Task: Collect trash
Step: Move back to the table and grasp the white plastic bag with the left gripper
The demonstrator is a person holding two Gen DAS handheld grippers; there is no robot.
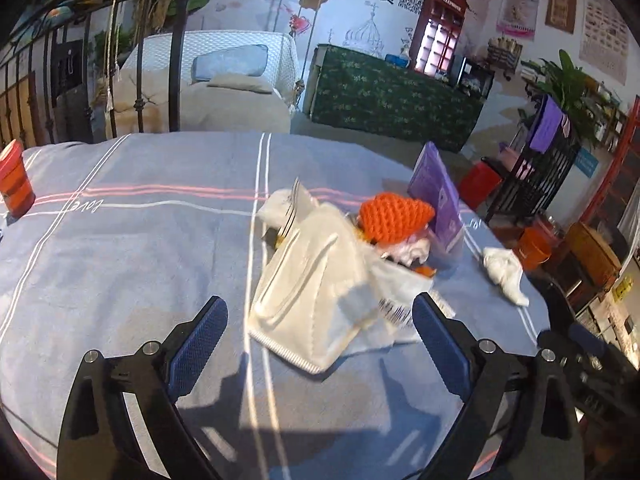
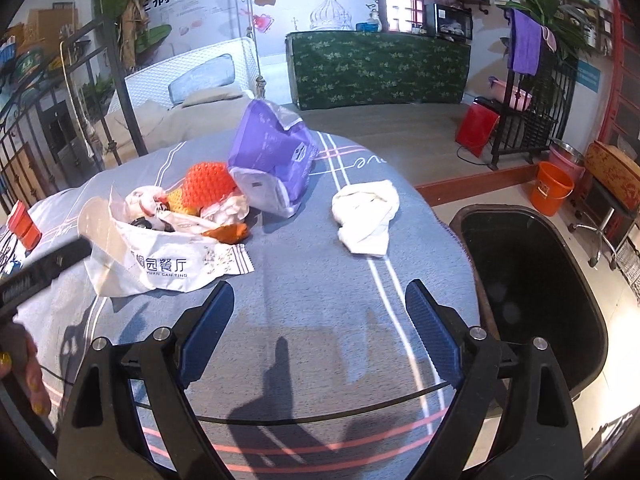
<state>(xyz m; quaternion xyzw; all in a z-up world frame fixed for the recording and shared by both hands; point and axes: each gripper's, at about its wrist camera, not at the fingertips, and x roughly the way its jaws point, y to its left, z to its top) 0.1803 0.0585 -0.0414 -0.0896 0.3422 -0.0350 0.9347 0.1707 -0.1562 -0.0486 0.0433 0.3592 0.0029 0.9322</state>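
Note:
A heap of trash lies on the blue-grey striped tablecloth (image 1: 120,248): a white paper bag (image 1: 312,280), an orange knitted piece (image 1: 394,216), a purple package (image 1: 438,196) and a crumpled white tissue (image 1: 504,272) off to the right. My left gripper (image 1: 320,302) is open, its blue pads either side of the bag's near corner without pressing it. In the right wrist view the white bag (image 2: 160,256), orange piece (image 2: 208,182), purple package (image 2: 276,160) and tissue (image 2: 368,212) lie ahead. My right gripper (image 2: 319,287) is open over bare cloth, nothing between its fingers.
A black bin (image 2: 532,280) stands beside the table's right edge. A red cup (image 1: 14,180) sits at the table's far left. The left gripper's black body (image 2: 44,268) and a hand (image 2: 24,364) show at the left. An orange bucket (image 2: 550,188) is on the floor.

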